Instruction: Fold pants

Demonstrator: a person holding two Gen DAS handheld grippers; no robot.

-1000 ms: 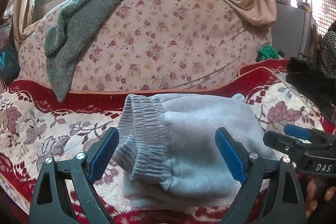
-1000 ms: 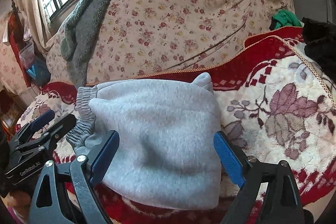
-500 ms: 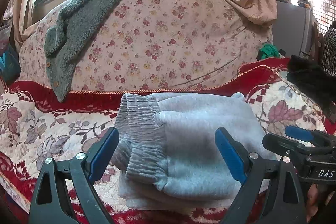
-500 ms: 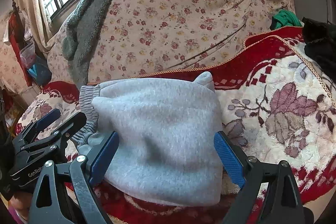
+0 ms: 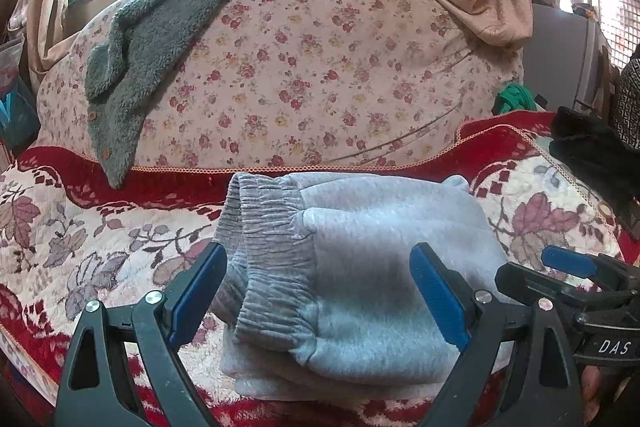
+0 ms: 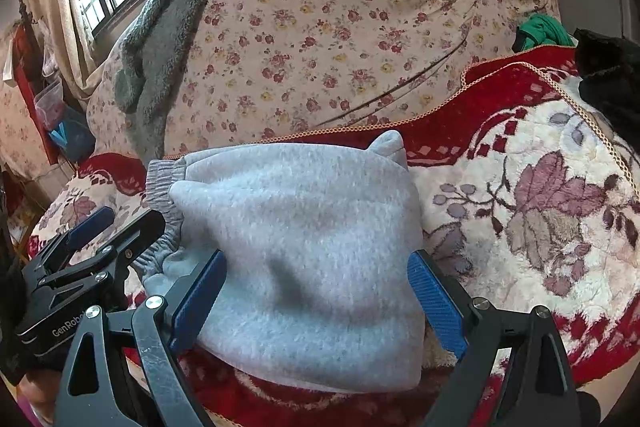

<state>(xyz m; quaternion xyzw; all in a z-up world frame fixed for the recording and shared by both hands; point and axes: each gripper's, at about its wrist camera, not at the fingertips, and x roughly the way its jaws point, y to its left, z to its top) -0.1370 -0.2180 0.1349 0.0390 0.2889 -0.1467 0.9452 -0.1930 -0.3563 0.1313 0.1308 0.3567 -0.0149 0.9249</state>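
Pants [image 5: 360,267]: grey fleece, lying as a compact stacked bundle on the red floral blanket [image 5: 80,227] of the bed, in front of the flowered bolster [image 5: 320,67]. Folding appears complete or nearly so; at most a final smoothing remains. The elastic waistband [image 5: 268,247] faces left, the rounded fold right, so the long axis runs left to right across the bed. Left tool [image 5: 320,291] and right tool [image 6: 316,299] both stand spread, holding nothing, poised just above the bundle's near edge.
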